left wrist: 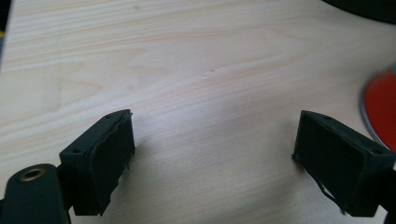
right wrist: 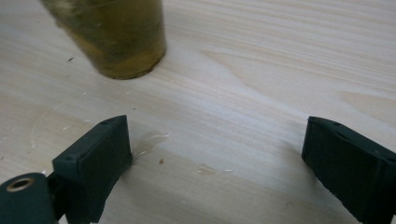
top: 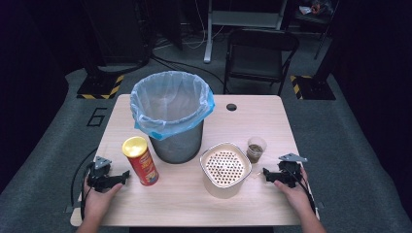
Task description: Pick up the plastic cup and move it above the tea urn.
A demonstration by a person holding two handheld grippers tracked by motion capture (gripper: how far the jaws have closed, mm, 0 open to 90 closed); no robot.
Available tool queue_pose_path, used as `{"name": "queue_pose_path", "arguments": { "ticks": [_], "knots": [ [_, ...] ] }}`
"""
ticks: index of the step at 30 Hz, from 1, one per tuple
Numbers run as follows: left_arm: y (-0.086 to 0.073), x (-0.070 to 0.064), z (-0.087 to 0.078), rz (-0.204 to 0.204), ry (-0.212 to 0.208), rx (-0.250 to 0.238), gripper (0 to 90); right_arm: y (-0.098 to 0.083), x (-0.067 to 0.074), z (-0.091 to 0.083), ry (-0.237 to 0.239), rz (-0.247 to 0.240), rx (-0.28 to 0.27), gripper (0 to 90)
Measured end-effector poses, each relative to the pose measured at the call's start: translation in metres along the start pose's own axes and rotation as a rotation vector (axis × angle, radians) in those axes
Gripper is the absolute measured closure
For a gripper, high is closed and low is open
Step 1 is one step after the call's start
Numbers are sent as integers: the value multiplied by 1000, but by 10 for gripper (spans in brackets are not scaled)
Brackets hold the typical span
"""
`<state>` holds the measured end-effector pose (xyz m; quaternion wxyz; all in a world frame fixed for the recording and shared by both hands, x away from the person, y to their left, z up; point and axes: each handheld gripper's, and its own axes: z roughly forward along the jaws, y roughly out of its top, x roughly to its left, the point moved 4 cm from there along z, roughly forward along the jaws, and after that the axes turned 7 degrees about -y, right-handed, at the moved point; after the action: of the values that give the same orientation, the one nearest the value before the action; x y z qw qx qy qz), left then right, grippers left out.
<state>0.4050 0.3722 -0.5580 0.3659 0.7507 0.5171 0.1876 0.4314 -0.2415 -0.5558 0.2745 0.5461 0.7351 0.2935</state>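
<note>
Dark workshop floor, a folding chair (top: 261, 53) and yellow-black hazard strips lie beyond a pale wood counter (top: 252, 206), with a "6" marked on the floor at its left. On the counter stand a grey bin (top: 176, 141) lined with a blue bag (top: 172, 104), a red chip can (top: 141, 160) with a yellow lid, a cream container (top: 226, 169) with a perforated top, and a small clear plastic cup (top: 255, 149) holding brownish liquid. The left tool (top: 112, 179) rests on the counter just beside the chip can, its jaws spread wide with nothing between them; in the left gripper view the can's red base (left wrist: 383, 112) shows at the right edge. The right tool (top: 270, 174) lies near the cup, jaws likewise wide apart and empty; in the right gripper view the cup (right wrist: 116, 35) stands ahead and to the left, well clear of the pads, with a few wet spots (right wrist: 152, 140) on the wood near the left jaw. The cup looks light, thin-walled and easily crushed, and it may be slick; I would take it low to mid wall with gentle pressure and keep it upright, since its open top would spill. The can is probably stiff cardboard, light, and smooth enough to slip; a grip across the middle of its body should suit. Its label carries printing too small to read, and no other writing is legible besides the 6.
</note>
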Motion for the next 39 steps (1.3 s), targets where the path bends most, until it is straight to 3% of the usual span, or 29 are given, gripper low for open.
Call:
{"name": "queue_pose_path", "arguments": {
  "ticks": [10, 22, 24, 28, 33, 37, 39],
  "knots": [
    [-2, -2, -2, 25, -46, 2, 119, -2, 4, -2, 10, 3, 0, 67],
    [-4, -3, -4, 12, -5, -6, 142, -2, 4, -2, 14, -1, 2, 70],
    [-4, -3, -4, 9, -1, -7, 145, -2, 4, -3, 21, -20, -8, 87],
    [-3, -3, -4, -2, 7, -10, 148, -3, 6, -5, 27, -14, -14, 122],
    [-3, -4, -4, -9, 10, -9, 151, -3, 7, -9, 23, -8, -14, 227],
    [-3, -3, -4, -7, 11, -8, 151, -2, 8, -16, 21, -1, 15, 441],
    [-3, -3, -4, -7, 11, -8, 151, -1, 10, -17, 40, 14, 25, 490]
  ]
}}
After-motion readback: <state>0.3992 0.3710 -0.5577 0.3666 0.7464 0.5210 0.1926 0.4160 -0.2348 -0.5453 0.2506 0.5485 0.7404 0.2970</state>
